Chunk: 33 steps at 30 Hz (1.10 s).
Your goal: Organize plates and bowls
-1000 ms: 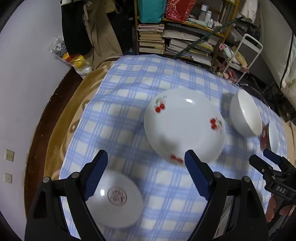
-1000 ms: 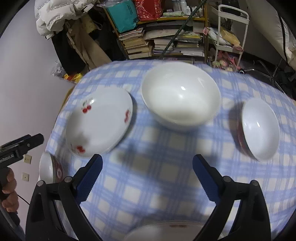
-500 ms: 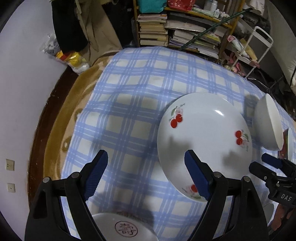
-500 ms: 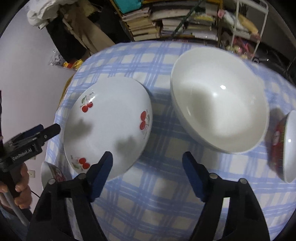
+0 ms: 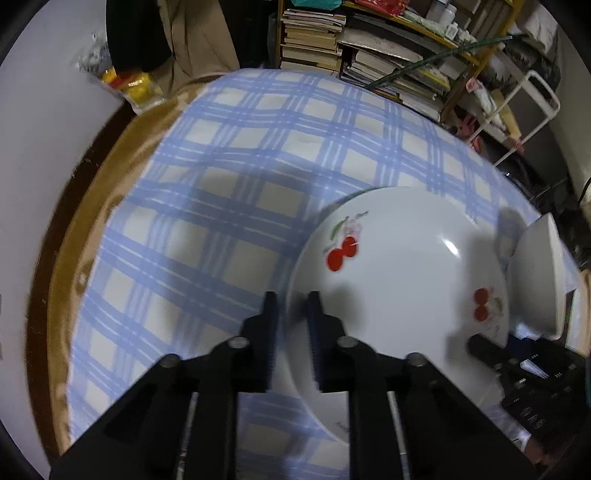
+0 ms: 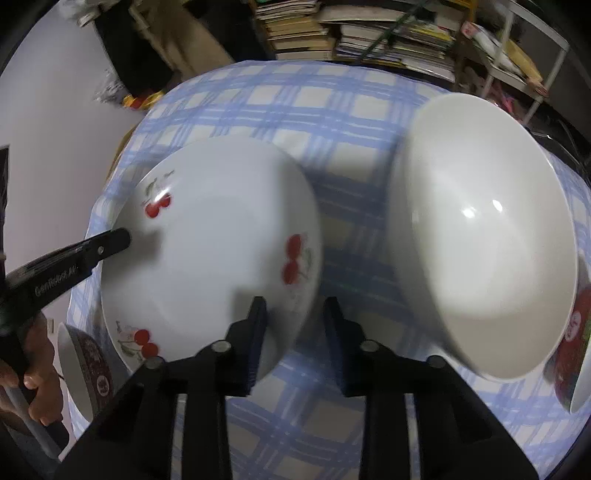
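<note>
A white plate with red cherries (image 5: 399,280) lies on the blue checked tablecloth (image 5: 258,155). My left gripper (image 5: 292,306) is shut on the plate's left rim. My right gripper (image 6: 295,310) straddles the plate's right rim (image 6: 221,243), its jaws nearly closed on it. A large plain white bowl (image 6: 480,236) stands just right of the plate; it also shows in the left wrist view (image 5: 539,277). A small red-patterned bowl (image 6: 86,354) sits at the lower left, and another red-sided bowl (image 6: 572,343) at the right edge.
The round table's brown edge (image 5: 92,206) curves along the left. Bookshelves with stacked books (image 5: 317,33) and a white wire rack (image 5: 532,96) stand beyond the table. A yellow bag (image 5: 136,85) lies on the floor at the far left.
Both grippers have moved in on the cherry plate from opposite sides and closed their wide-open jaws onto its rims. The small bowl has dropped out of the left wrist view.
</note>
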Each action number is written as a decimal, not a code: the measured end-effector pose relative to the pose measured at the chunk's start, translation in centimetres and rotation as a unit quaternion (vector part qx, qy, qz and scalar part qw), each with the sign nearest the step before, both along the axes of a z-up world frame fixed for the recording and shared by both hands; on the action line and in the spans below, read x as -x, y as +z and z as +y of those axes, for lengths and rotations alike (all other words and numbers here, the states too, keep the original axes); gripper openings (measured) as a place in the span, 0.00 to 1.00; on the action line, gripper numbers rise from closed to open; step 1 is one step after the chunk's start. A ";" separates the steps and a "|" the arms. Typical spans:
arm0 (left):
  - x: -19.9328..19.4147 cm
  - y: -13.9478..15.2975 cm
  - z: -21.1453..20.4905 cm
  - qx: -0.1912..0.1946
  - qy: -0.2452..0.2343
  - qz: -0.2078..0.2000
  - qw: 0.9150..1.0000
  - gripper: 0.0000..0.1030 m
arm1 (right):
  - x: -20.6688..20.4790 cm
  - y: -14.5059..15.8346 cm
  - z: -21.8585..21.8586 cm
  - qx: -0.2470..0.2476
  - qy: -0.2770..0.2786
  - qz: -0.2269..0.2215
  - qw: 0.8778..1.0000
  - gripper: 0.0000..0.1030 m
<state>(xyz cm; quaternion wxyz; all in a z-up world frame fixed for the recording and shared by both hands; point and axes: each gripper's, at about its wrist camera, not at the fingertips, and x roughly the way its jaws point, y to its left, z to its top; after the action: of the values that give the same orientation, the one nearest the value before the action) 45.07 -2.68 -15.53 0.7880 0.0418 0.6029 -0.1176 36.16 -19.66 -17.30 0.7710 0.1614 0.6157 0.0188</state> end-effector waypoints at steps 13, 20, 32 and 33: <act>2.2 1.5 0.2 -0.040 0.000 0.011 0.999 0.11 | 1.3 0.6 0.9 -0.026 0.015 -0.007 1.000 0.22; 4.9 3.6 0.5 -0.032 -0.008 0.008 0.999 0.11 | 3.0 2.6 0.9 -0.024 0.019 -0.015 0.999 0.22; 10.0 5.9 -0.5 -0.005 -0.029 0.021 0.999 0.11 | 7.9 6.1 -0.4 0.006 0.028 -0.036 0.999 0.22; 10.5 6.0 -0.7 -0.004 -0.032 0.022 0.999 0.11 | 8.4 6.3 -0.6 0.009 0.028 -0.037 0.999 0.22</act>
<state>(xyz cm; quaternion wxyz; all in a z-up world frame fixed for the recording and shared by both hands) 34.55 -3.36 -9.54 0.7702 0.0619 0.6188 -0.1417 27.74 -20.28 -10.99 0.7937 0.1364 0.5914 0.0412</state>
